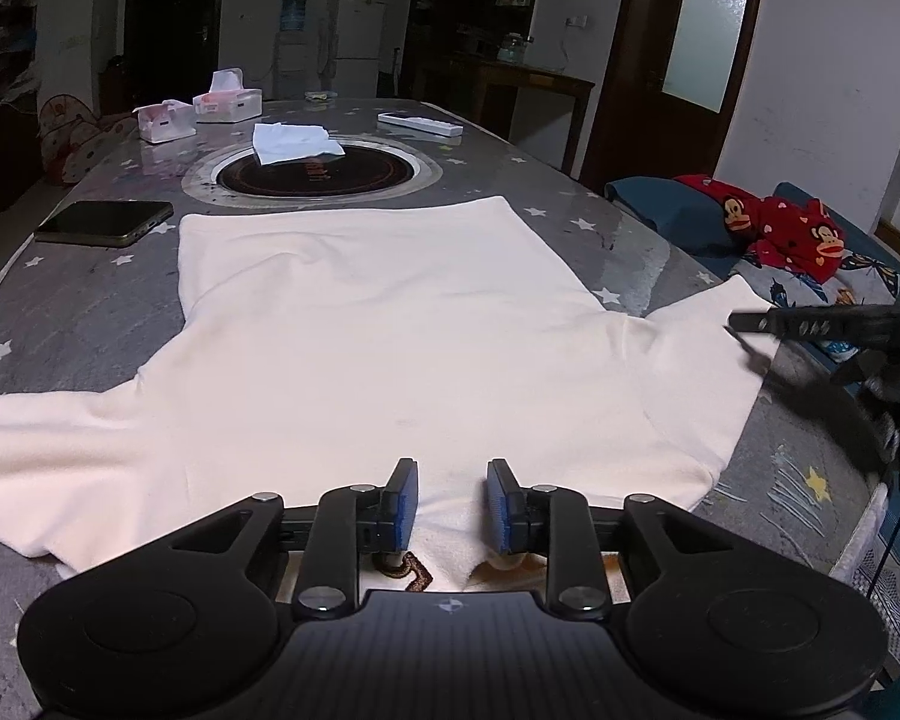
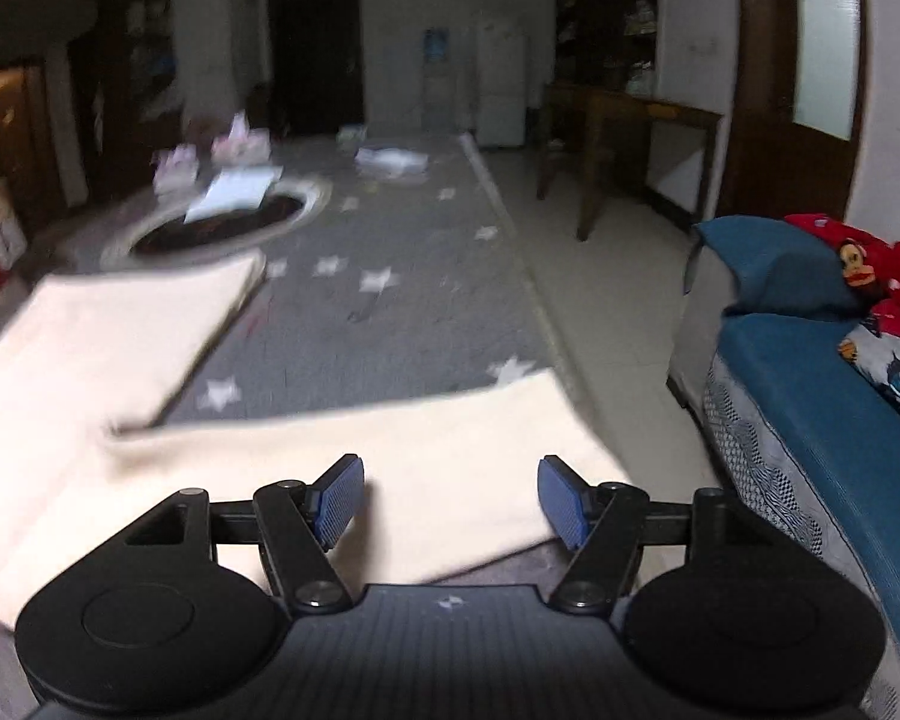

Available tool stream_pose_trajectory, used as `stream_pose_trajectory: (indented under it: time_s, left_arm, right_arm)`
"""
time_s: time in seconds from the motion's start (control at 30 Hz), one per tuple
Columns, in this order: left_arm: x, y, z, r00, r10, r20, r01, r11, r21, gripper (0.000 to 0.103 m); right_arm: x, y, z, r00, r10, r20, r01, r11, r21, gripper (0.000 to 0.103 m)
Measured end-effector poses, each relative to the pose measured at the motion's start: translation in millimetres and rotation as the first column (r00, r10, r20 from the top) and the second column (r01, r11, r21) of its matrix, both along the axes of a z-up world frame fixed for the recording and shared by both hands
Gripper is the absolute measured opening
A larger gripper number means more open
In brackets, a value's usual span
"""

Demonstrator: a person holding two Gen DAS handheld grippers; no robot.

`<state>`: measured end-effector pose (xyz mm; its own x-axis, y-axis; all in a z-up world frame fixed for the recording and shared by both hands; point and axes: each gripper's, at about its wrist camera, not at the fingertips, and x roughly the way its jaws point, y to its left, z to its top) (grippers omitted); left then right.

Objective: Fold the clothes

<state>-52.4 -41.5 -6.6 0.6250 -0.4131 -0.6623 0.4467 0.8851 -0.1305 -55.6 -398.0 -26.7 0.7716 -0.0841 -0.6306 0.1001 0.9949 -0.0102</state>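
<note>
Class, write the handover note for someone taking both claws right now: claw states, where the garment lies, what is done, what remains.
Left claw: open, holding nothing, over the near collar edge of the cream top.
Right claw: open, empty, over the right sleeve near the table's right edge.
Cream top: spread flat on the star-patterned table, both sleeves out sideways.
Done: laid out; no fold visible.
Left: fold the sleeves inward, then the body.
Nearby: a phone lies beside the top's far left corner.
</note>
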Motion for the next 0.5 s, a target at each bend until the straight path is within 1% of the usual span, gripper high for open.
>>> stream_pose_trajectory:
  time_s: [0.03,0.13,0.23,0.3,0.33,0.37,0.5]
  left_arm:
    - [-0.2,0.0,0.7,1.000,0.001,0.000,-0.001,1.000,0.002,0.029]
    - [-0.8,0.6,3.6,1.000,0.007,0.003,-0.007,1.000,0.007,0.032]
    - [-0.4,-2.3,6.1,1.000,0.003,0.013,-0.003,1.000,0.004,0.037]
    - [-0.2,-4.3,7.7,1.000,0.001,0.019,-0.001,1.000,0.002,0.039]
    - [0.0,-5.3,8.5,1.000,-0.001,0.022,0.001,1.000,0.002,0.042]
    - [0.1,-6.3,9.4,1.000,-0.002,0.026,0.002,1.000,0.001,0.043]
    - [0.5,-10.5,11.3,0.999,-0.009,0.033,0.009,1.000,0.001,0.043]
  right_arm:
    - [1.8,0.1,-0.2,1.000,-0.005,0.002,0.005,1.000,-0.012,0.070]
    - [-1.0,-4.9,4.5,0.999,-0.039,0.021,0.040,0.999,-0.026,0.070]
    - [-4.6,-20.3,8.8,0.996,-0.085,0.022,0.084,0.996,0.022,0.069]
    - [-5.2,-27.7,9.4,0.994,-0.108,0.018,0.107,0.994,0.034,0.067]
    - [-5.8,-30.4,9.3,0.993,-0.119,0.020,0.118,0.992,0.034,0.067]
    - [-6.4,-32.9,8.9,0.992,-0.128,0.019,0.127,0.991,0.039,0.064]
    - [-4.5,-44.6,3.8,0.988,-0.152,-0.006,0.152,0.983,0.106,0.059]
